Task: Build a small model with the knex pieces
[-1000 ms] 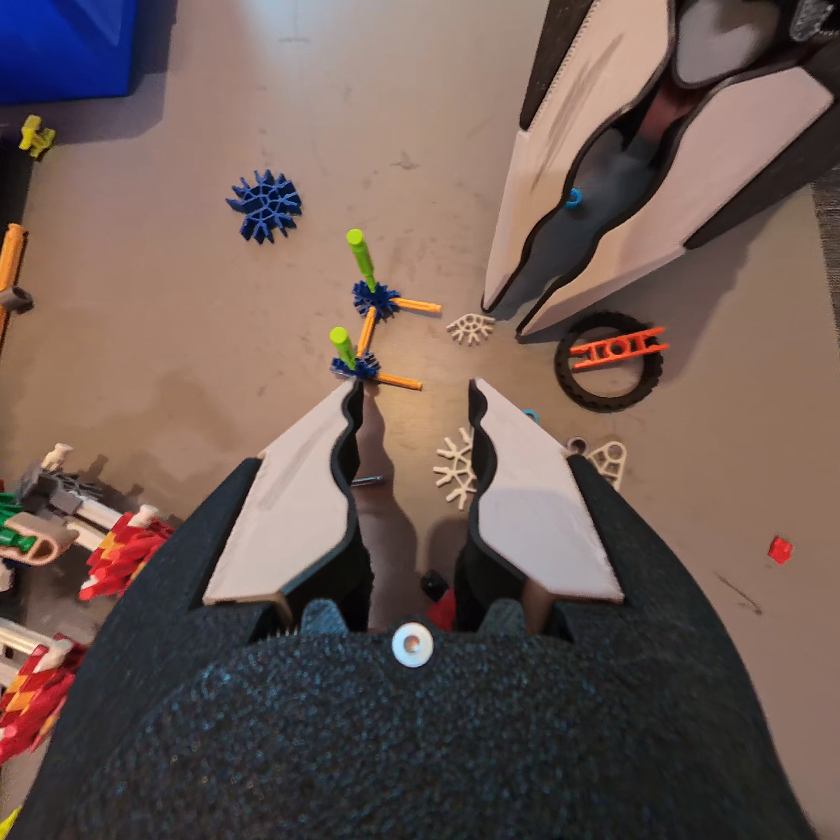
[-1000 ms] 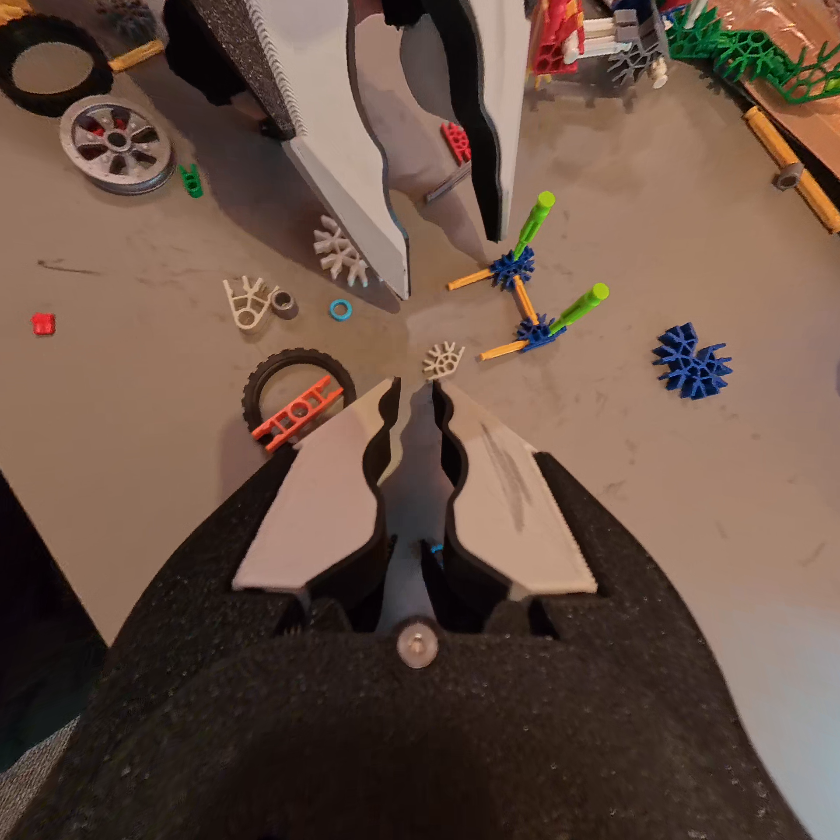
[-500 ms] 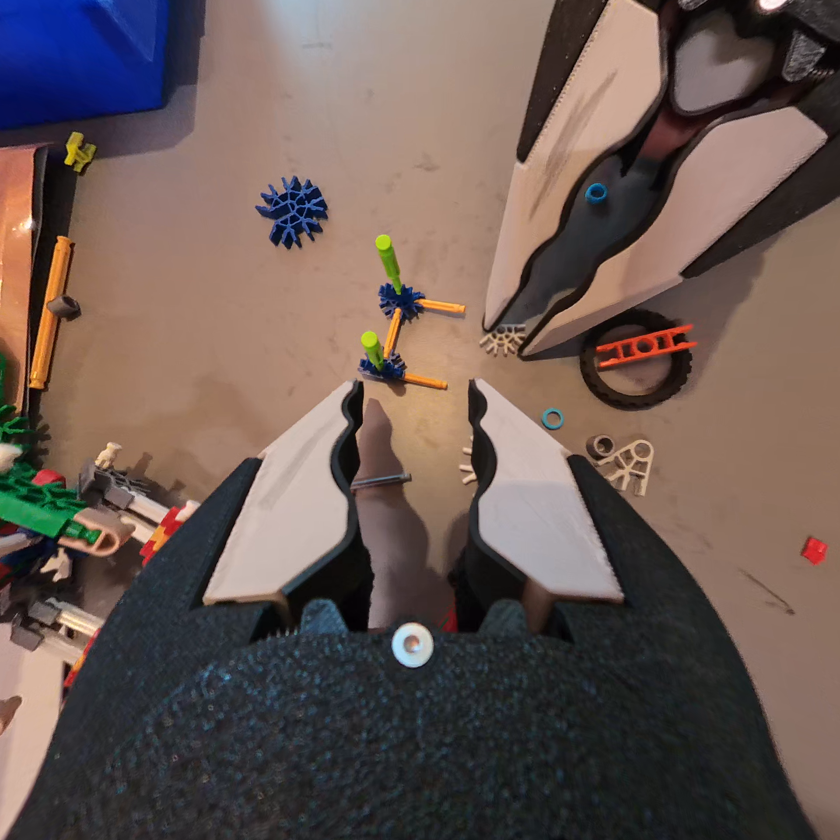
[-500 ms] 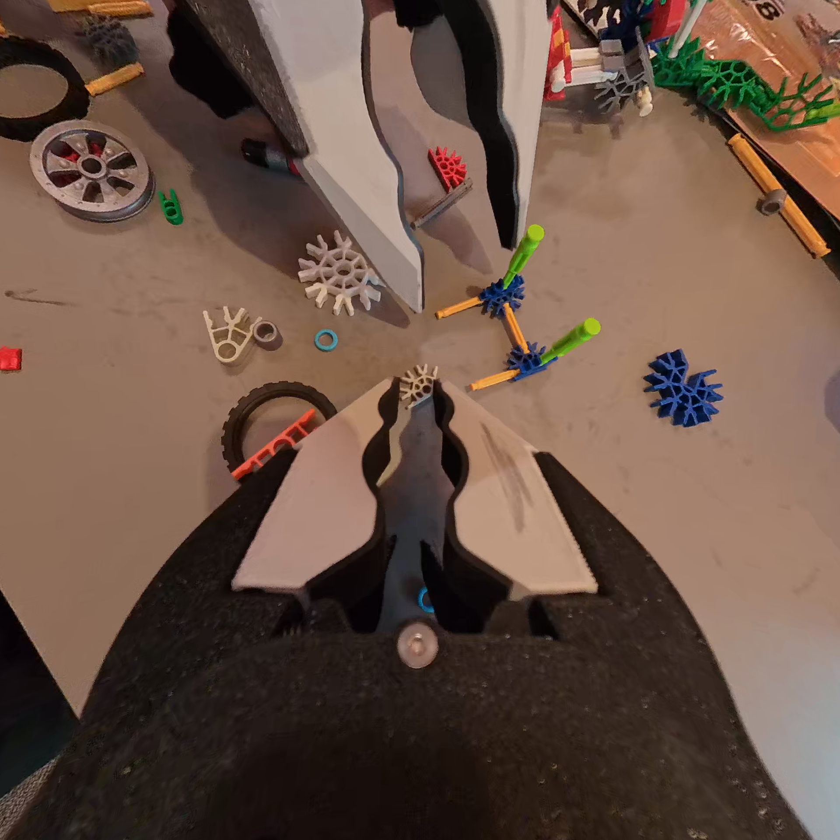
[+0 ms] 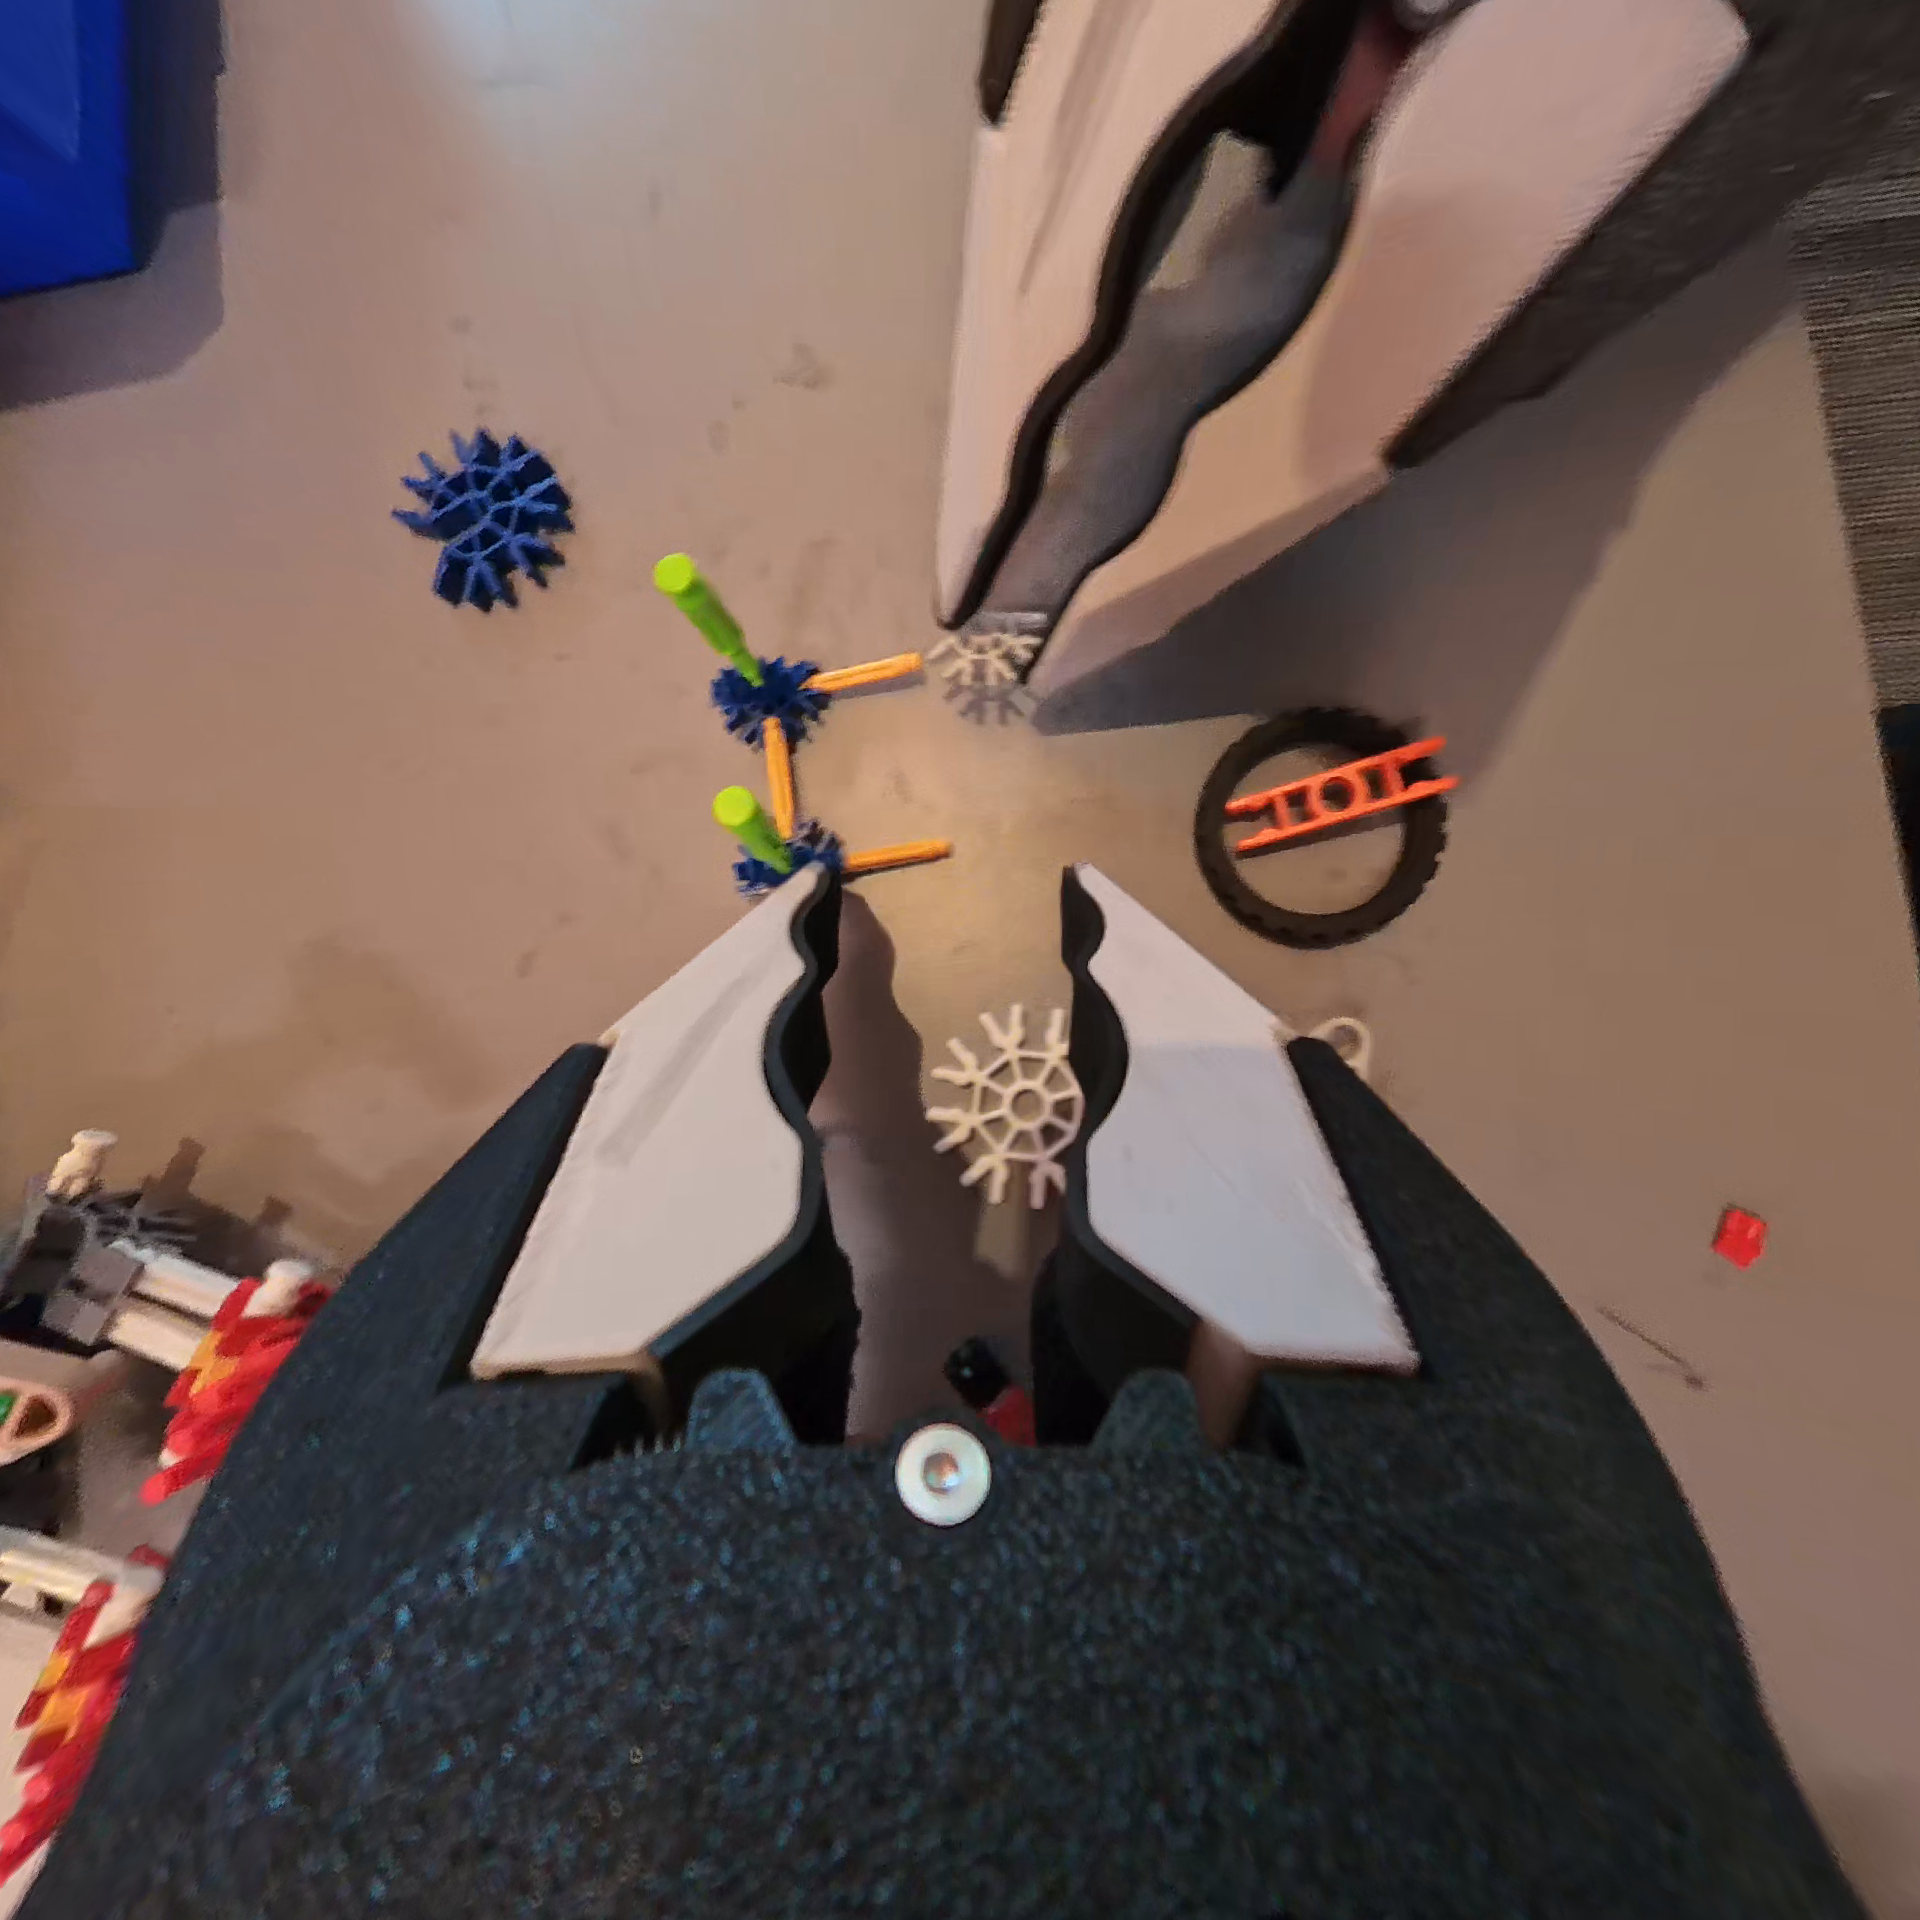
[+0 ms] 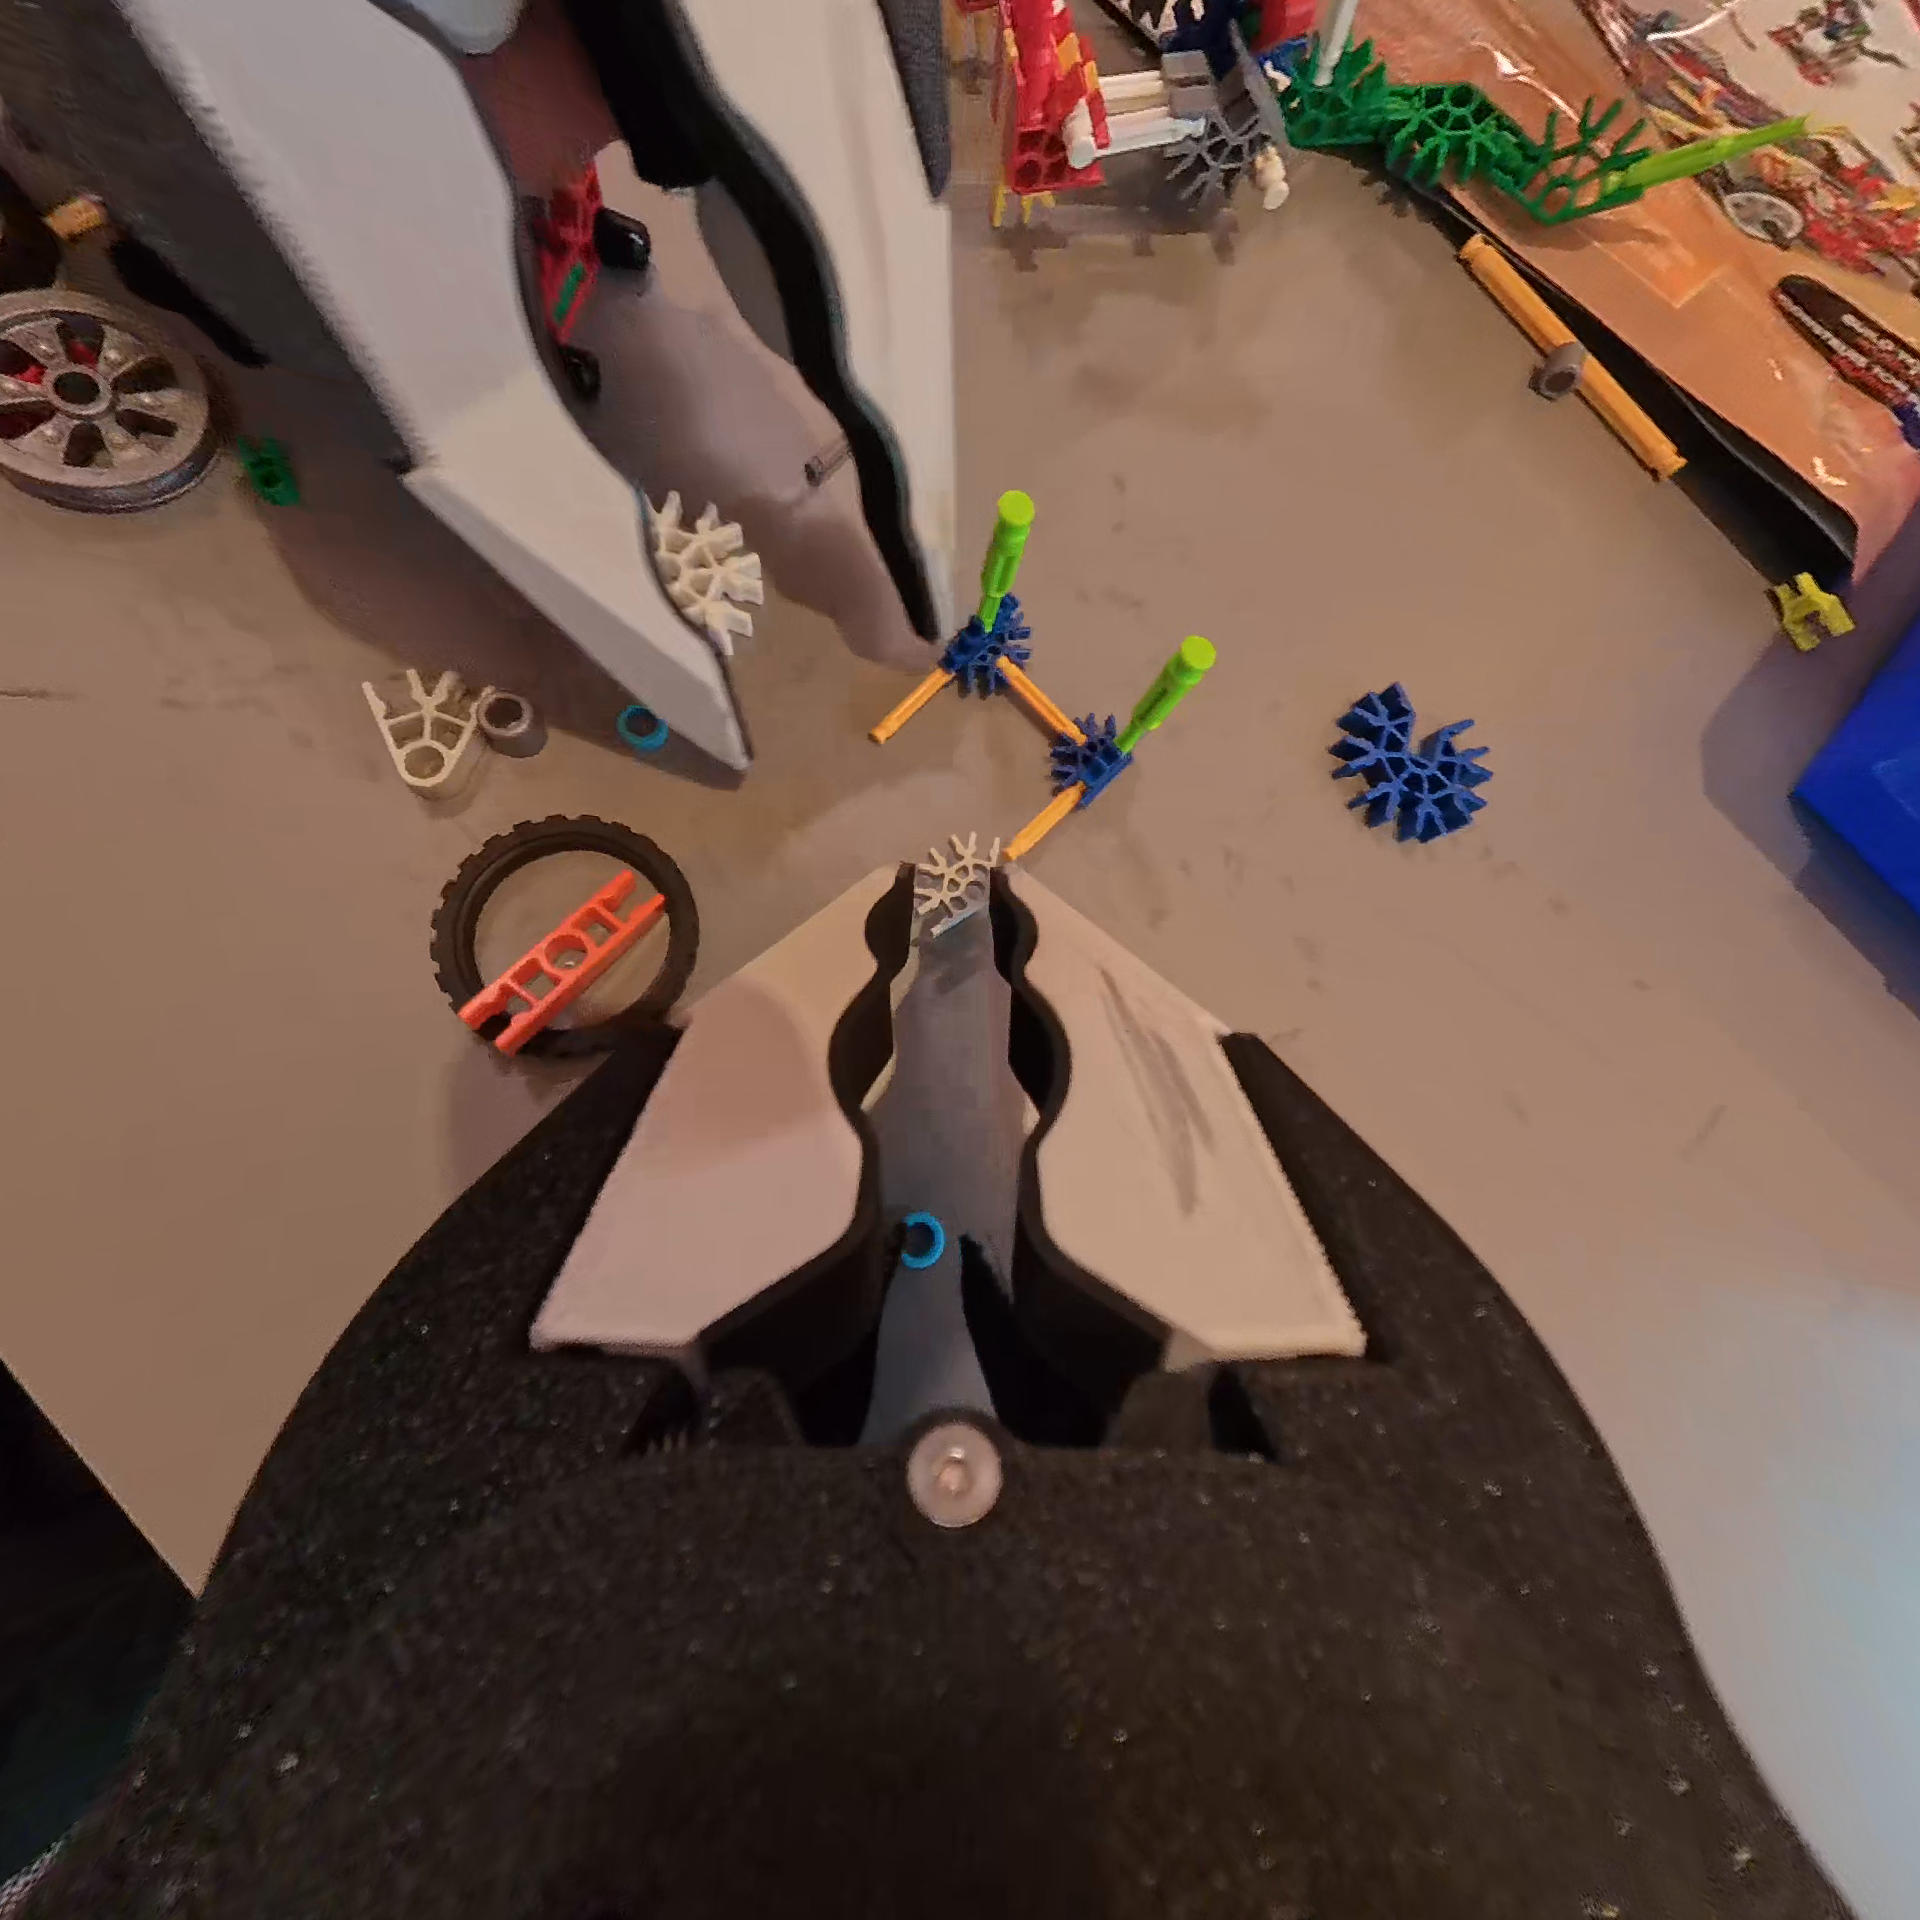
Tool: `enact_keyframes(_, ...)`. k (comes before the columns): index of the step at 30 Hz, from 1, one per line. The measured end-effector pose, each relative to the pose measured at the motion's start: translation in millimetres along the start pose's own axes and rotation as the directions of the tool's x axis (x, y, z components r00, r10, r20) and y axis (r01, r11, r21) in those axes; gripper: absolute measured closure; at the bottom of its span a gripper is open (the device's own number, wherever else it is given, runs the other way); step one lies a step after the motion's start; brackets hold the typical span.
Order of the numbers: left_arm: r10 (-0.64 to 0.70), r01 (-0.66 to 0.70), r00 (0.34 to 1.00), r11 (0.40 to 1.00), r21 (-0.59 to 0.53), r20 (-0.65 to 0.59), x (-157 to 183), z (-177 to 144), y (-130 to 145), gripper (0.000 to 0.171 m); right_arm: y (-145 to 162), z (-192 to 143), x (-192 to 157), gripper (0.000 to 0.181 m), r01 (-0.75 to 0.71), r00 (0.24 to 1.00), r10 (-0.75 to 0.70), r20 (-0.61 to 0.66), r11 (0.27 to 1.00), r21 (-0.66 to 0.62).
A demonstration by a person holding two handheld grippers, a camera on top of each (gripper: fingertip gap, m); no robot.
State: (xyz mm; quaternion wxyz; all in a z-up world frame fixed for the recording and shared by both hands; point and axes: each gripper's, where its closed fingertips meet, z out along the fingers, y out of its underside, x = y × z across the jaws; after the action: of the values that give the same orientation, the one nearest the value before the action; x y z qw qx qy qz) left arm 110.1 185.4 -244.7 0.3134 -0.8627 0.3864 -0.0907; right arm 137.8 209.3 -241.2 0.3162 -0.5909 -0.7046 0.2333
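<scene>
The right tool (image 6: 953, 878) pinches a small grey half-round connector (image 6: 951, 883) at its tips, spokes fanning toward the nearest orange rod (image 6: 1044, 821). The left tool (image 5: 948, 883) gapes beside the blue-hubbed frame (image 5: 774, 764) on the bench (image 5: 312, 883).

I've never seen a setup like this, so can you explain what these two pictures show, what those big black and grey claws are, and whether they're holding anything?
The claws are two hand-held grippers, one in each of a person's hands, each with a camera looking forward along its two grey fingers. So each picture is one gripper's own view, with the other gripper opposite.

The left gripper is open and empty, its tip close to a small build of blue connectors, orange rods and green rods. A white snowflake connector lies on the grey table between its fingers.

The right gripper is shut on a small grey-white fan connector, close to an orange rod's end.

Nearby lie a black tyre with an orange piece across it, a loose blue connector and a silver wheel.
</scene>
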Motion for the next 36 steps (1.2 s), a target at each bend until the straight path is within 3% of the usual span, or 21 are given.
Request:
enact_keyframes(5, 0.023, -0.021, 0.997, 0.999, 0.034, -0.073, 21, -5, -9, 0.131, 5, -4, 9, 0.167, -0.018, 0.999, 0.018, -0.029, 1.000, -0.009)
enact_keyframes(9, -0.027, 0.027, 1.000, 0.998, 0.059, -0.001, -3, -17, -9, 0.130, 3, -3, 8, 0.167, -0.039, 0.999, 0.039, -0.028, 0.999, -0.001)
enact_keyframes(14, -0.047, 0.046, 0.998, 0.999, 0.028, 0.029, -20, -7, -2, 0.124, 2, 5, 8, 0.167, -0.054, 0.998, 0.054, -0.041, 0.998, -0.015)
enact_keyframes(29, 0.058, -0.057, 0.992, 0.998, 0.011, -0.116, 27, 1, -10, 0.127, 14, 2, 26, 0.167, -0.084, 0.993, 0.080, -0.092, 0.996, -0.037)
enact_keyframes(36, -0.016, 0.018, 0.999, 0.999, 0.047, -0.045, -5, -12, -13, 0.130, 17, -1, 29, 0.167, -0.067, 0.995, 0.063, -0.080, 0.997, -0.042)
